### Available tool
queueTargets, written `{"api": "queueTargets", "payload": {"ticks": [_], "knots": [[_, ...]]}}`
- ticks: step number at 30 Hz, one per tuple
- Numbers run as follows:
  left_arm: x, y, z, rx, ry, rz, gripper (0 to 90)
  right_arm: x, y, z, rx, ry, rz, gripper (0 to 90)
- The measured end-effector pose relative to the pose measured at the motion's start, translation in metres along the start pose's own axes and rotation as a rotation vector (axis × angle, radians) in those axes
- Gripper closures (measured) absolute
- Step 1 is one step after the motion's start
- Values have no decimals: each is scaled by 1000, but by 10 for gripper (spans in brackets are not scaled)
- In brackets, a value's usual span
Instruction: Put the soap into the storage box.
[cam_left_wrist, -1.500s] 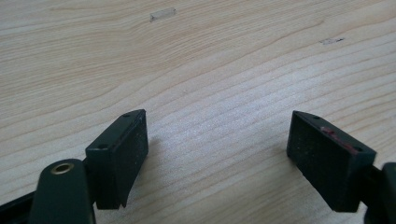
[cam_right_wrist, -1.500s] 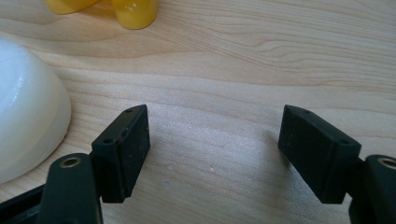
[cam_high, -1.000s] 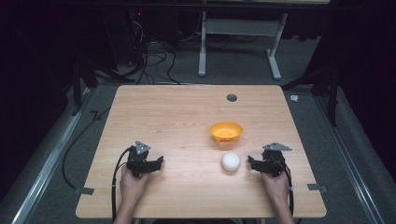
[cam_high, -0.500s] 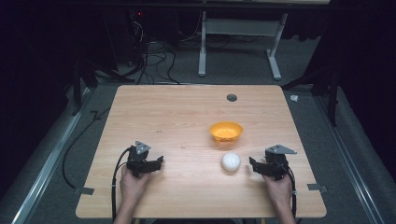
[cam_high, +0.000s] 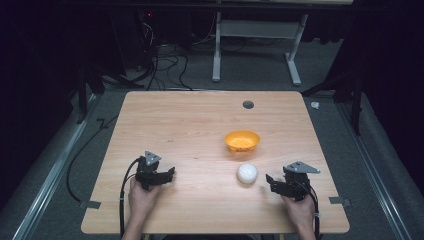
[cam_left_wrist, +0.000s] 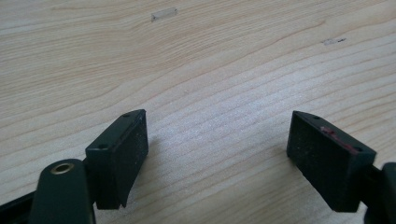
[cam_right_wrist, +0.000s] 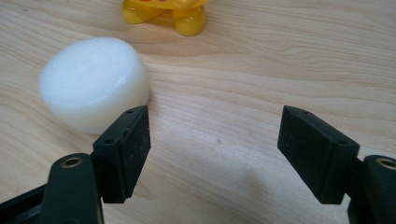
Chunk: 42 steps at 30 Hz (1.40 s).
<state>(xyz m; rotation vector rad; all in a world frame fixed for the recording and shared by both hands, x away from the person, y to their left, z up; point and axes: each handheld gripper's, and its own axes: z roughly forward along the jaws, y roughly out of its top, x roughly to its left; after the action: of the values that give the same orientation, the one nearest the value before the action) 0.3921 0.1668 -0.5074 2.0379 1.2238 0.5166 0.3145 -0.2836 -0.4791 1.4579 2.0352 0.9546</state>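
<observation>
My right hand-held gripper (cam_high: 272, 181) rests low on the light wooden table (cam_high: 190, 120), jaws spread wide and grasping nothing. The round white puck-shaped object (cam_high: 247, 173) lies flat on the table just beyond my left jaw, near it but not between the jaws. Just behind it stands the small orange plastic bowl (cam_high: 242, 140). My left hand-held gripper (cam_high: 169, 175) sits well apart at the near left, released, over bare wood.

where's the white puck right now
In the high view the white puck lies on the table, just in front of the orange bowl and left of the right tongs, untouched.
</observation>
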Motion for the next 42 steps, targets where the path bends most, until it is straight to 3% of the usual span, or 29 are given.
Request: {"api": "queueTargets", "payload": {"ticks": [8, 21, 42], "knots": [[0, 0, 0, 0, 1, -1, 212, 16, 3, -5, -9, 42, -43, 258], [0, 0, 0, 0, 1, -1, 212, 41, 14, 12, 10, 99, -113, 227], [0, 0, 0, 0, 1, -1, 211, 55, 25, 33, 36, 138, -151, 182]]}}
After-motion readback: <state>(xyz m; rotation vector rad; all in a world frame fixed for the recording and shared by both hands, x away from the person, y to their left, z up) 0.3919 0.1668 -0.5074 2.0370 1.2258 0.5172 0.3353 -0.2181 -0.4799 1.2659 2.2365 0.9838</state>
